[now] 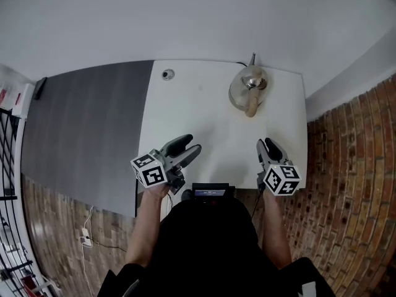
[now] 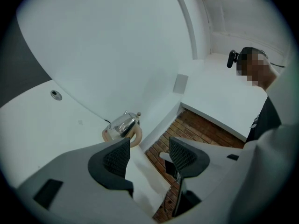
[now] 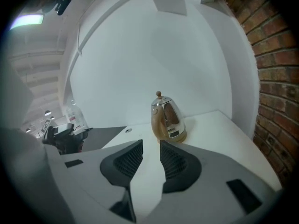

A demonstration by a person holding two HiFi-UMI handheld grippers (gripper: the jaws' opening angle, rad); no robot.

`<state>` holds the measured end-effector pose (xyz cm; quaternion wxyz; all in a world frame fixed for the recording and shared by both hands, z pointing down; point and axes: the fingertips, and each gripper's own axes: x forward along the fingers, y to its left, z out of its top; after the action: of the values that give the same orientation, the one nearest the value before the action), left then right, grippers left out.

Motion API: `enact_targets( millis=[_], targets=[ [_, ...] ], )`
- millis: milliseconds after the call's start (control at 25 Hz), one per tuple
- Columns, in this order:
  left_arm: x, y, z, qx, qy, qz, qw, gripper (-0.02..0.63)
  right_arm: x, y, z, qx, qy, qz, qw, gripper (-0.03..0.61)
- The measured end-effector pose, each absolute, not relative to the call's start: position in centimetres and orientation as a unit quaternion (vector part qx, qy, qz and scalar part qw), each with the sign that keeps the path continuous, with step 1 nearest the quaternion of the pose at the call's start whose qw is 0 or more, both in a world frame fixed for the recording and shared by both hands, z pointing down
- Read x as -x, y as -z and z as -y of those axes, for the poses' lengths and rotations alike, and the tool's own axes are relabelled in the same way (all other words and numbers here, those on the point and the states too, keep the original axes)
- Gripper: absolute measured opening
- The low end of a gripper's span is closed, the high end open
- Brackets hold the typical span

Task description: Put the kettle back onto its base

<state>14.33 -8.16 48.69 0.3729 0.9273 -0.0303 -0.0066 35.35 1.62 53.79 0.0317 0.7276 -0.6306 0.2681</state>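
Kettle (image 1: 249, 88) stands upright at the far right of the white table (image 1: 198, 110), cord running off behind it. It appears to sit on its beige base (image 3: 180, 138); I cannot confirm it is fully seated. Left gripper (image 1: 189, 146) is well short of the kettle and off to its left, jaws wide apart, nothing between them. Right gripper (image 1: 266, 144) is also well short of the kettle, roughly in line with it, jaws parted by a narrow gap, holding nothing. Judgement: placement looks done, neither tool engaged. Next move, if any: check seating, approaching the handle that faces the grippers.
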Motion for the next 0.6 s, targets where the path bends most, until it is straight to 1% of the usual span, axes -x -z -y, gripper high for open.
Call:
enact_targets(
  millis=[200,320,600],
  targets=[
    [-11.4,-47.8,5.4,-0.922,0.024,-0.014,0.385,0.281,-30.3,-52.4,-6.9,-0.735,-0.295,0.609,-0.044,0.099],
    [-10.3,-47.8,3.2,-0.915,0.038,-0.045,0.399,0.281,-27.3,-51.0,-10.6,-0.735,-0.303,0.602,-0.074,0.084],
    [-9.5,-47.3,-0.1,-0.902,0.052,-0.097,0.418,0.281,-23.8,-48.7,-15.5,-0.711,-0.312,0.608,-0.165,0.036]
  ],
)
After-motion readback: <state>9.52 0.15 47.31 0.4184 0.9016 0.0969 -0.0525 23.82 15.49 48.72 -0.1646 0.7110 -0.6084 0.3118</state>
